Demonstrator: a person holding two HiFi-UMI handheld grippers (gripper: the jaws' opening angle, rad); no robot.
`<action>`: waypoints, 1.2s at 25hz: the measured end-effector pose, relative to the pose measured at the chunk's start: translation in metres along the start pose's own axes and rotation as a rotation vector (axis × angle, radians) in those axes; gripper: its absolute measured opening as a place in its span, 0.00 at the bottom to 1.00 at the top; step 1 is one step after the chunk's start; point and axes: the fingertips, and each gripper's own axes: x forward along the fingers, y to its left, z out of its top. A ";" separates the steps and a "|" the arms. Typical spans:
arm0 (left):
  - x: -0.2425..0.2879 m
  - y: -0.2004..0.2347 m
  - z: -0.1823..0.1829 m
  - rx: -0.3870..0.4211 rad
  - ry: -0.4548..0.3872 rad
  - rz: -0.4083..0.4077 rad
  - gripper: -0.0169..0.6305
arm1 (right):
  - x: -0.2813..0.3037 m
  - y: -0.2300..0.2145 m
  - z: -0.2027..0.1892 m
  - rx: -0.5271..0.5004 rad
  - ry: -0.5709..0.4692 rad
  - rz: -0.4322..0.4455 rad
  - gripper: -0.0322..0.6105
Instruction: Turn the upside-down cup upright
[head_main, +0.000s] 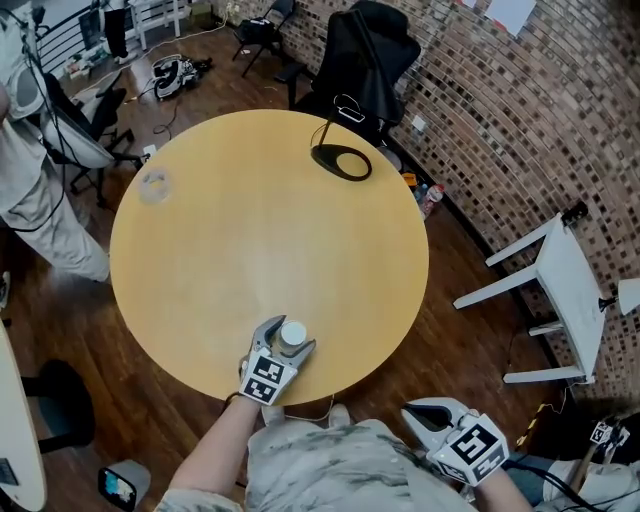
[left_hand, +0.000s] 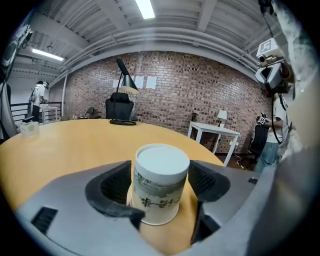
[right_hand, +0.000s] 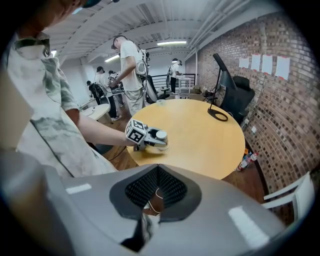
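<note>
Upside-down cup, print unreadable, stands between parted left tongs; right tongs closed.

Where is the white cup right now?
In the head view the cup stands upside down by the near edge of the round table, between the jaws of the left claw.

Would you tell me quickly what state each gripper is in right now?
Left gripper: open, with the upside-down cup between its jaws, not gripped.
Right gripper: closed, holding nothing.
</note>
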 end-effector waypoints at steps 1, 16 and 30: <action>-0.001 0.001 0.000 0.002 0.005 -0.008 0.57 | 0.002 0.003 0.002 0.000 0.000 0.000 0.05; -0.110 -0.008 -0.008 -0.191 -0.018 -0.064 0.68 | 0.014 0.059 -0.040 0.080 -0.013 0.026 0.05; -0.255 -0.294 0.032 -0.184 -0.093 0.017 0.50 | -0.087 0.098 -0.199 0.014 -0.202 0.183 0.05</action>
